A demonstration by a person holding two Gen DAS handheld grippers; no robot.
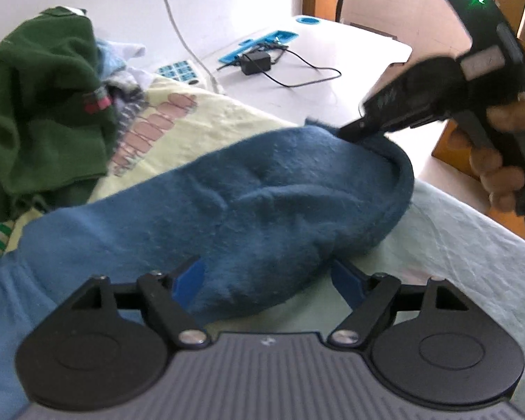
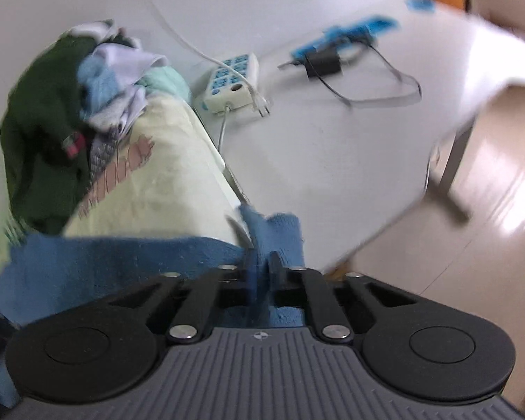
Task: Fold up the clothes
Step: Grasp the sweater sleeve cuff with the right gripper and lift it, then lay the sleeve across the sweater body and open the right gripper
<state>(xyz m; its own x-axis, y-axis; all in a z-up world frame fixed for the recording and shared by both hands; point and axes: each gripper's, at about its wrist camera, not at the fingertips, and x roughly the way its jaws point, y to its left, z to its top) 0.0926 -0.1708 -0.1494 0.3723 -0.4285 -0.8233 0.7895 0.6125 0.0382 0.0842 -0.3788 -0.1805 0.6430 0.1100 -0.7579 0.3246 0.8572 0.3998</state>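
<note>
Nearest to us, at the bottom of the left wrist view, our left gripper point(image 1: 267, 280) has its blue fingers point(image 1: 189, 278) spread wide apart, and the near end of the dark blue towel point(image 1: 248, 210) lies between them; we cannot tell whether either finger presses on it. The towel runs away from these fingers as a long, rounded hump across a pale green sheet point(image 1: 455, 245), with a lighter blue cloth point(image 1: 14, 301) beside it on the left.

At the towel's far end, our right gripper point(image 1: 362, 131) comes in from the right, its black tips pinching the raised far edge of the cloth. Seen from the right wrist, the right gripper point(image 2: 262, 273) has its fingers drawn close together with a fold of the dark blue towel point(image 2: 122, 262) clamped between them, a corner of it sticking up just past the tips.

Beyond the towel lies a pale yellow cloth point(image 1: 206, 122) with a pink pattern, and on its left sits a heap of clothes topped by a dark green garment point(image 1: 49, 105). Farther off, a white table point(image 1: 350, 63) carries a white power strip point(image 2: 227, 84), a black adapter point(image 1: 256, 63) with its cable, and a bright blue object point(image 1: 259, 43). That view is blurred.
</note>
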